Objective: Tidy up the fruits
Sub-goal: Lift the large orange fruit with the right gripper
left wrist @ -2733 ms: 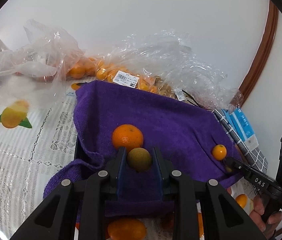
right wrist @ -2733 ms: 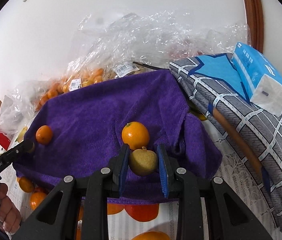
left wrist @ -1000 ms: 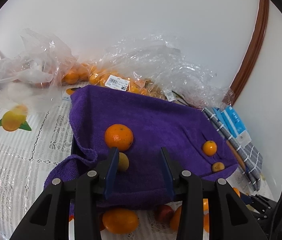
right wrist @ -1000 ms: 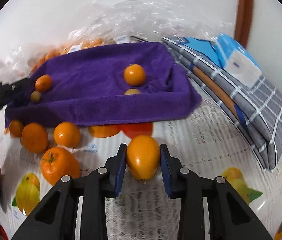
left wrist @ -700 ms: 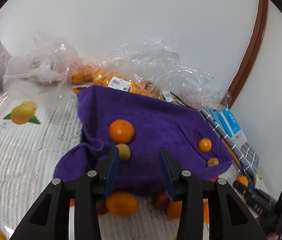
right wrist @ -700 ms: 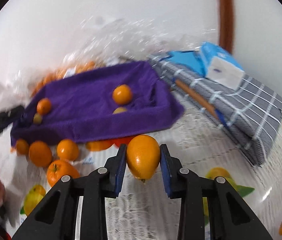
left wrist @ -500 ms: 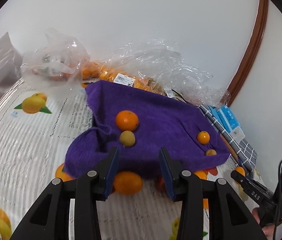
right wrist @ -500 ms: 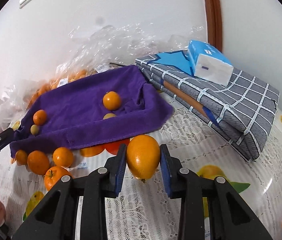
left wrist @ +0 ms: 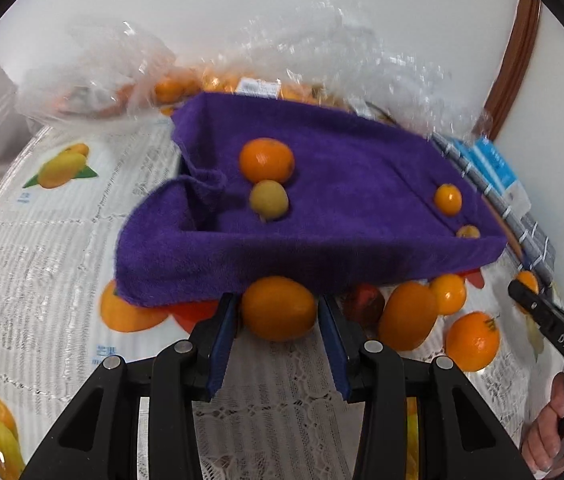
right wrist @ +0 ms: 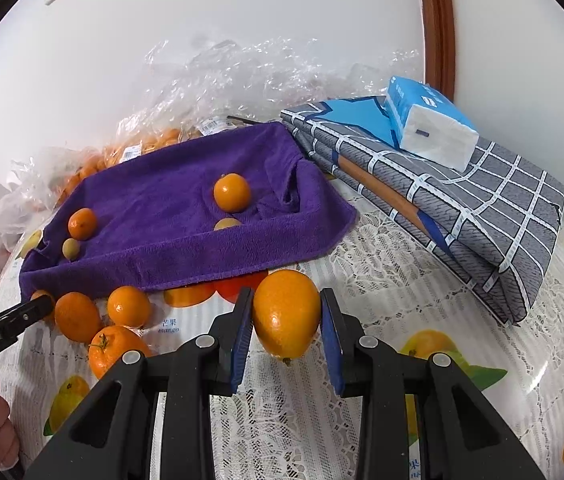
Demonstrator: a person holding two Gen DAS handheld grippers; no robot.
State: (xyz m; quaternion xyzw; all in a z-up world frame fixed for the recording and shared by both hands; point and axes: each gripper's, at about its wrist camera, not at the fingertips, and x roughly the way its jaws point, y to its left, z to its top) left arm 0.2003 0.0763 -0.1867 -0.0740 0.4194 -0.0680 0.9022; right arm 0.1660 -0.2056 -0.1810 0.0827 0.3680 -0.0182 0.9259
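Gripping, right gripper [right wrist: 286,330]: we clench an oval orange [right wrist: 286,312] just above the tablecloth [right wrist: 394,272].
Left gripper [left wrist: 278,330]: spread wide around another orange fruit [left wrist: 279,307]; contact seems absent.
Purple towel tray [right wrist: 186,248]: at 11 o'clock, holding four small fruits.
Loose oranges [right wrist: 100,320]: at 9 o'clock.

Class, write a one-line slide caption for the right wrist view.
Right gripper holds an oval orange fruit above the fruit-print tablecloth, before the purple towel-lined tray.
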